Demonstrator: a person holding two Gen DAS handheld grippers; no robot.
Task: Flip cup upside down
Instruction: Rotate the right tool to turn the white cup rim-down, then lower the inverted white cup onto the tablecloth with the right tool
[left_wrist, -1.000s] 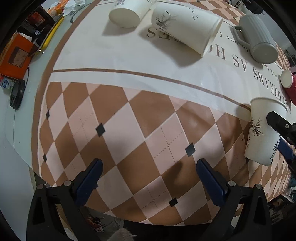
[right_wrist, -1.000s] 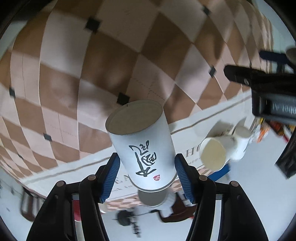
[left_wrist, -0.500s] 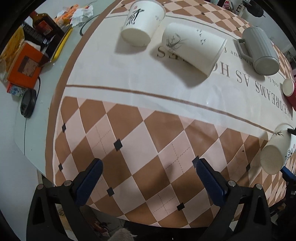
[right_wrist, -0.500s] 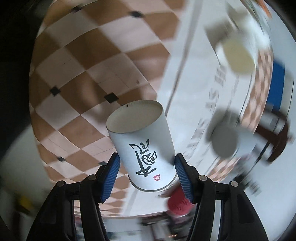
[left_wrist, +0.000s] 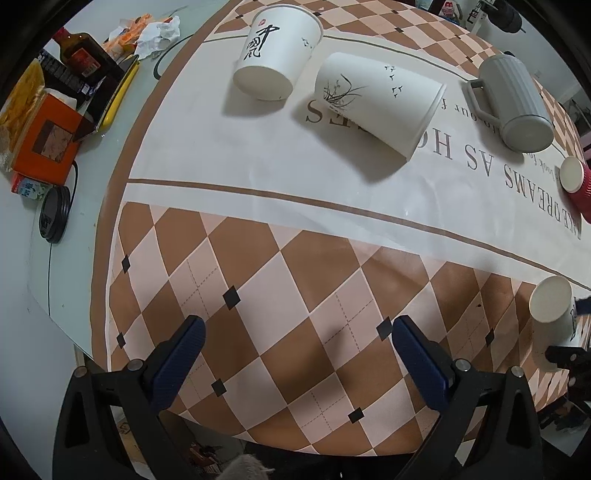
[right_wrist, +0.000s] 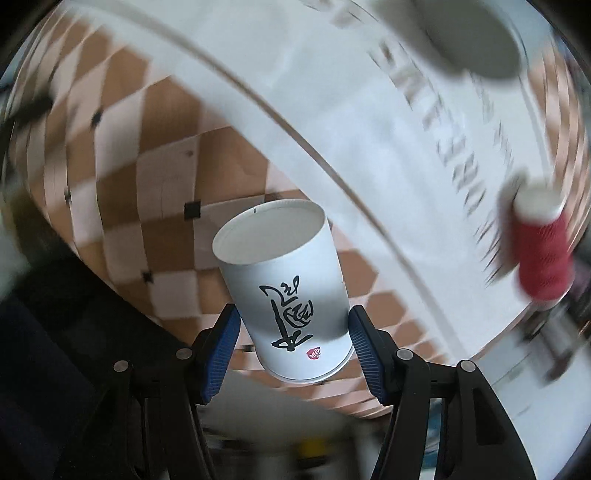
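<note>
My right gripper (right_wrist: 293, 332) clamps a white paper cup (right_wrist: 286, 295) between its blue pads (right_wrist: 225, 343); the cup's flat base points away from me and its rim end sits back between the jaws. Black brush calligraphy and a small red seal run down its wall, but I cannot read them. Beyond the jaws, to the right, a red ribbed cup (right_wrist: 541, 254) stands blurred on the tablecloth (right_wrist: 332, 92).

My left gripper (left_wrist: 295, 354) hangs released, jaws wide apart with nothing between them, above the brown-and-pink checked part of the cloth. Far ahead of these jaws the white band carries print; I can make out "AS HO" and "DREAMS". On it lie a calligraphy cup (left_wrist: 275, 55) and an orchid-printed cup (left_wrist: 380, 103), both tipped on their sides, with a grey ribbed mug (left_wrist: 517, 103) further right. Off the cloth's left edge sit an orange box (left_wrist: 48, 140) and a dark bottle (left_wrist: 83, 55).
</note>
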